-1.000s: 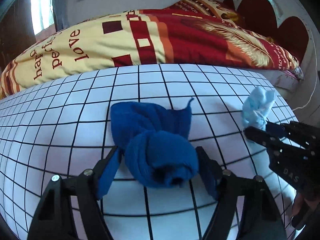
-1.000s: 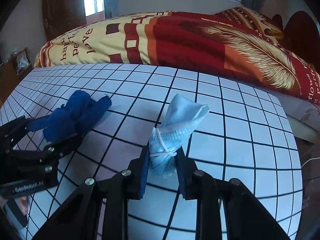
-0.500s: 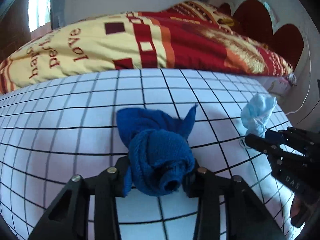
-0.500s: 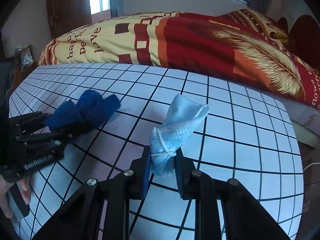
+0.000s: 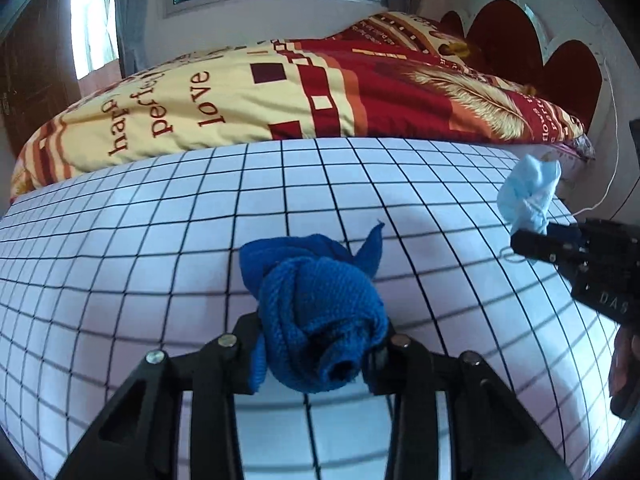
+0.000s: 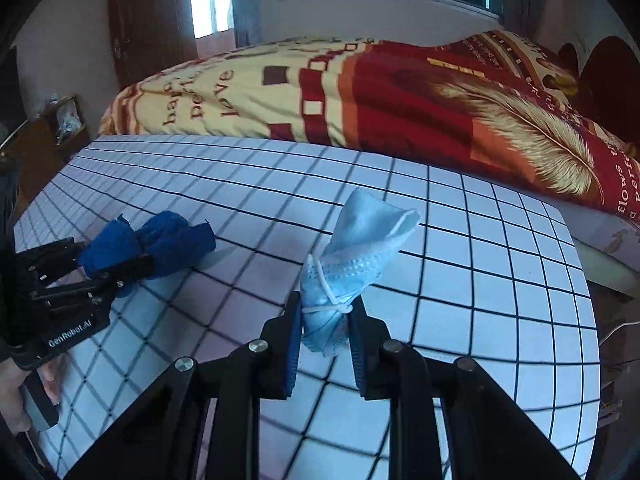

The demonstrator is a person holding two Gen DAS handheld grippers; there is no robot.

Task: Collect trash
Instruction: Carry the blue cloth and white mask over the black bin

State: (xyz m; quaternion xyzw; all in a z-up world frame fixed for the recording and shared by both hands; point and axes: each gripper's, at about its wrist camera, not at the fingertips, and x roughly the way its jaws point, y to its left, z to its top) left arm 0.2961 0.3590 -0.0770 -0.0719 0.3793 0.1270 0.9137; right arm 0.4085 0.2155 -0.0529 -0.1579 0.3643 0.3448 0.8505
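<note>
My left gripper [image 5: 316, 344] is shut on a balled-up dark blue cloth [image 5: 316, 300] and holds it above the white grid-lined table [image 5: 160, 240]. My right gripper [image 6: 324, 336] is shut on a crumpled light blue face mask [image 6: 356, 256] with a white ear loop, also lifted off the table. The right gripper with the mask [image 5: 528, 196] shows at the right edge of the left wrist view. The left gripper with the cloth [image 6: 148, 244] shows at the left of the right wrist view.
A bed with a red and yellow blanket [image 5: 300, 92] runs along the table's far edge. A red headboard [image 5: 520, 48] stands at the right. A dark wooden door [image 6: 148, 28] and a small shelf [image 6: 60, 124] are at the far left.
My left gripper closed on the blue cloth and lifted it. Both grippers have risen from the table with their items; the right gripper kept its hold on the mask.
</note>
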